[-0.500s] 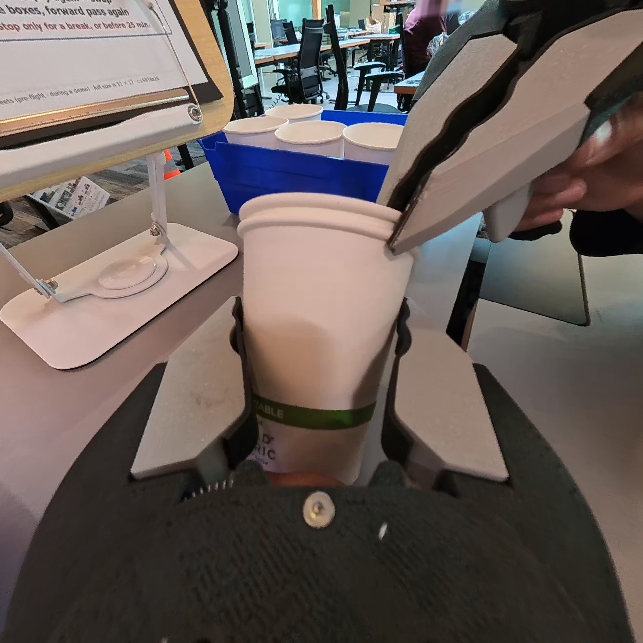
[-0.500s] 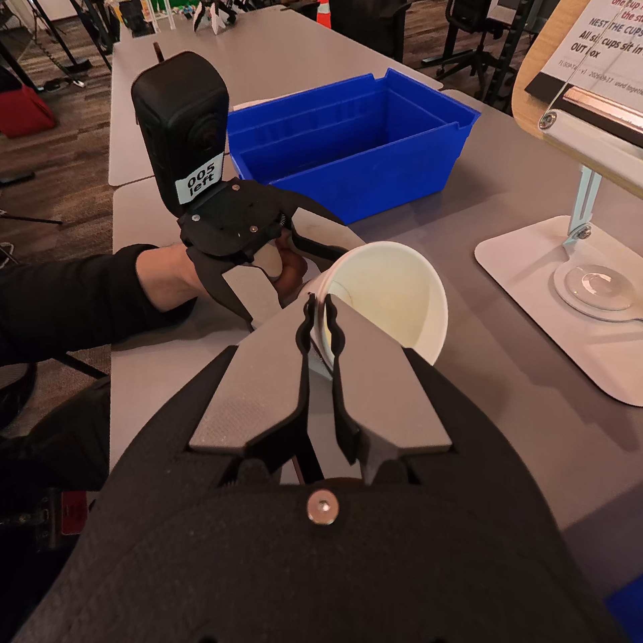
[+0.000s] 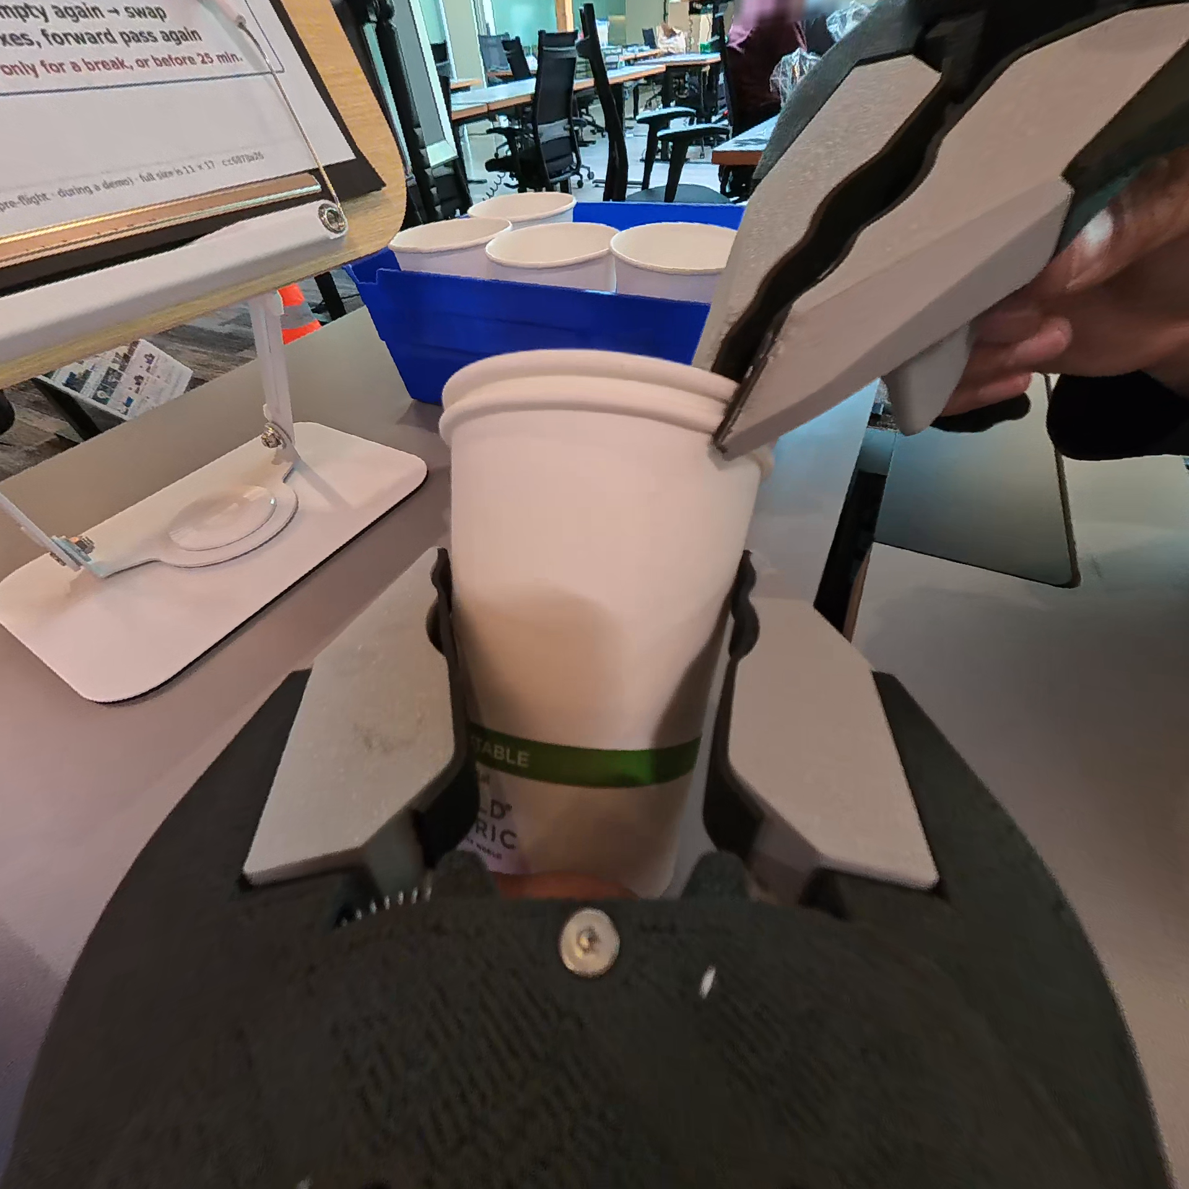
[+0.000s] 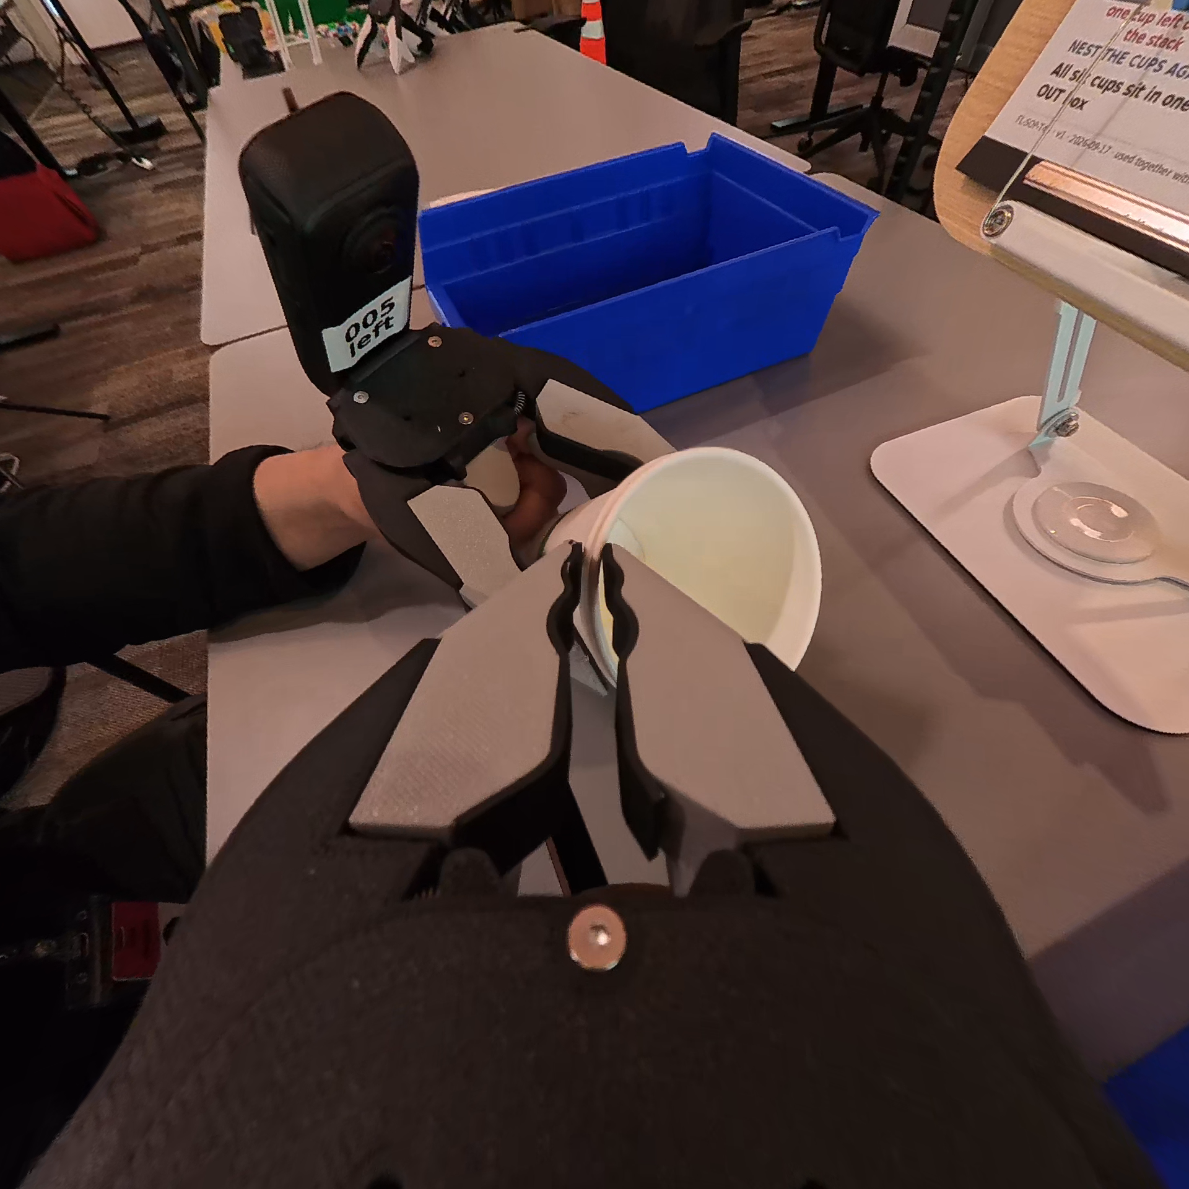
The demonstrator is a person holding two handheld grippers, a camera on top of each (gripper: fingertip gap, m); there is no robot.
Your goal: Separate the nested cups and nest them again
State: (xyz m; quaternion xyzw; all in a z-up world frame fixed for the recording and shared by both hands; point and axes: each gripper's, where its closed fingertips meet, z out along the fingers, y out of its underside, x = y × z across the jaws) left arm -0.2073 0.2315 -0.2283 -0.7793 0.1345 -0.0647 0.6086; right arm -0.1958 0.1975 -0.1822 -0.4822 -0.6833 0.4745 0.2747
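Observation:
Nested white paper cups (image 3: 598, 547) with a green band lie tilted between the fingers of my left gripper (image 3: 592, 579), which is shut on the lower body of the outer cup. Two stacked rims show at the top. My right gripper (image 4: 589, 560) comes in from the upper right in the left wrist view (image 3: 727, 412). It is shut on the cup wall at the rim, one finger inside the mouth and one outside. I cannot tell whether it pinches the inner cup alone. The open cup mouth (image 4: 708, 534) faces the right wrist camera, with the left gripper (image 4: 566, 521) behind it.
A blue bin (image 3: 534, 322) behind the held cups holds several upright white cups (image 3: 553, 251). An empty blue bin (image 4: 643, 347) sits on the grey table (image 4: 901, 772). A white stand base (image 3: 193, 547), also in the right wrist view (image 4: 965, 579), carries a sign board. Spacing between my two grippers at the tips: around 6 centimeters.

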